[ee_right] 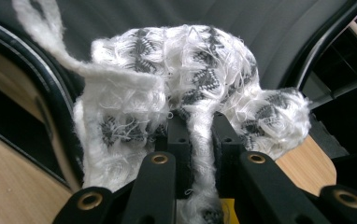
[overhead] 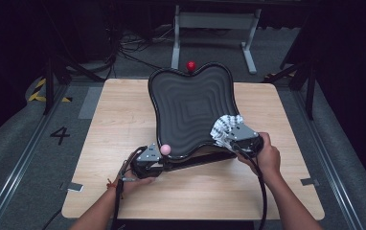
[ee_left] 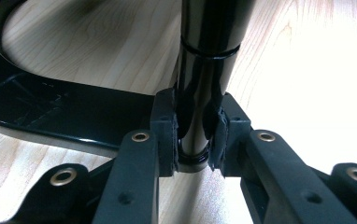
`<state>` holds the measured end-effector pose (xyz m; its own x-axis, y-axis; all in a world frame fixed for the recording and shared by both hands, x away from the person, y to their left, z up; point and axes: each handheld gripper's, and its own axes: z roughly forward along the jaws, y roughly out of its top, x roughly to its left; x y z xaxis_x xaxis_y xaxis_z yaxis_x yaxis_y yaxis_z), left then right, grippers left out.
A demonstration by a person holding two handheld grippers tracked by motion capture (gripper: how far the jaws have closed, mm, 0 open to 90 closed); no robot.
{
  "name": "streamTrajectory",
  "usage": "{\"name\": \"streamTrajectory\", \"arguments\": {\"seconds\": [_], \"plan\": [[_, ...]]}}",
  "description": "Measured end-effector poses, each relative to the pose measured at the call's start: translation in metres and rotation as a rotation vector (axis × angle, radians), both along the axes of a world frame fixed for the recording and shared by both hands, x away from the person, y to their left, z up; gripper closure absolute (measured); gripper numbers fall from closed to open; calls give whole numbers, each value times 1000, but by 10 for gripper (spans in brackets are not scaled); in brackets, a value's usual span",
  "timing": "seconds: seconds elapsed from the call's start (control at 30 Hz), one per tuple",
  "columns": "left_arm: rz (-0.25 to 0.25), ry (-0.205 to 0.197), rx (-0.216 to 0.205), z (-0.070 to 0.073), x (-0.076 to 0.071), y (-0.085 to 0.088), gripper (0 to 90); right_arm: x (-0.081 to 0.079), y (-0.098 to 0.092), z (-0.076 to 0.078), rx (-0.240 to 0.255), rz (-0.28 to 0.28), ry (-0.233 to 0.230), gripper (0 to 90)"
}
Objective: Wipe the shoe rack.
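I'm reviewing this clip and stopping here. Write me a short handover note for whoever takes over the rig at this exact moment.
Left gripper: shut on the black post under the tray, holding the black ridged tray tilted above the wooden table.
Right gripper: shut on the white-and-grey cloth, which rests against the tray's near right edge.
Done: tray propped up, cloth gripped and on the tray surface.
Left: probably wiping the rest of the ridged surface; how much is already wiped cannot be told.
Note: a pink ball sits by the left gripper, a red ball beyond the tray's far rim.

Black wavy-rimmed tray (overhead: pixel 186 110) tilted up; white-grey fluffy cloth (overhead: pixel 226 125) on its near-right edge.
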<state>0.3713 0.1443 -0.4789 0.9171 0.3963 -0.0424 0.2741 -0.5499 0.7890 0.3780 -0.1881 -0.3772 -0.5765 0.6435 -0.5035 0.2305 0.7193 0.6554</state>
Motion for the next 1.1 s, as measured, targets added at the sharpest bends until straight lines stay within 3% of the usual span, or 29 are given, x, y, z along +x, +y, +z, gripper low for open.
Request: {"name": "streamTrajectory", "arguments": {"seconds": [0.37, 0.8, 1.1], "plan": [[-12, 8, 3, 0, 1, 0, 736, 11, 10, 1, 36, -2, -14, 814], [-12, 10, 3, 0, 1, 0, 737, -4, 65, -2, 11, 163, -13, 811], [-13, 8, 2, 0, 2, 0, 737, -19, 101, -7, 29, 271, 5, 807]]}}
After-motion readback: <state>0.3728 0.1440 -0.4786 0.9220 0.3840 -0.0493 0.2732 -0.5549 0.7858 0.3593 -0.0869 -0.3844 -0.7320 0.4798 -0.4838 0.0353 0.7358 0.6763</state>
